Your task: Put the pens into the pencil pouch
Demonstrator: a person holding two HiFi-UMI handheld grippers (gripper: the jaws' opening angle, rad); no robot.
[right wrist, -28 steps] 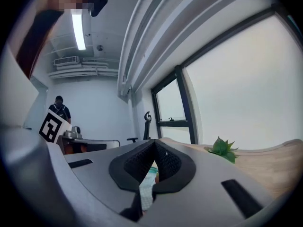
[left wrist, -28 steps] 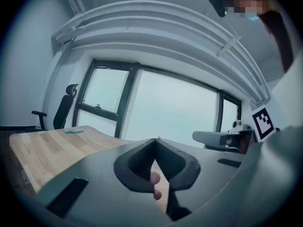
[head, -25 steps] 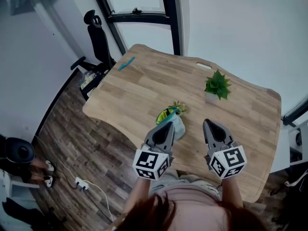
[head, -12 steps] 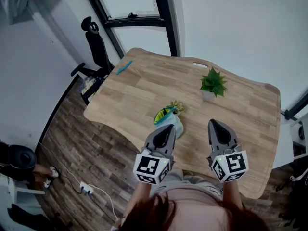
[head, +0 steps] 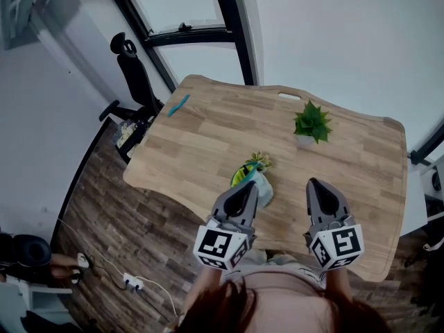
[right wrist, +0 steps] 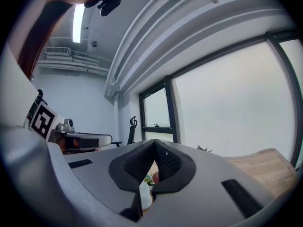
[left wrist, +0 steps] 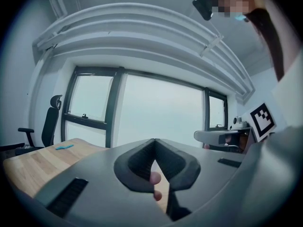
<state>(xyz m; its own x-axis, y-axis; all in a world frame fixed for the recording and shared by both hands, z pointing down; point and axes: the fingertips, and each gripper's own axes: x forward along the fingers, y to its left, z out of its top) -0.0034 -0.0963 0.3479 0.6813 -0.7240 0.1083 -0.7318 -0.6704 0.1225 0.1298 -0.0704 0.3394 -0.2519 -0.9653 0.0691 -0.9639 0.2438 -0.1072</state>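
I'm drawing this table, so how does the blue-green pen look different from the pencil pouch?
The pen is thin and straight; the pencil pouch is fat and lumpy. The pen is blue-green all over; the pouch is pale with a green opening. The pen lies alone by the far left corner; the pouch sits near the front edge. Both rest on the wooden table.

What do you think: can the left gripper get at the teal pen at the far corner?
Probably yes: the pen lies alone on bare table, with nothing between it and the left gripper. It is far off, though, and the shut jaws must open.
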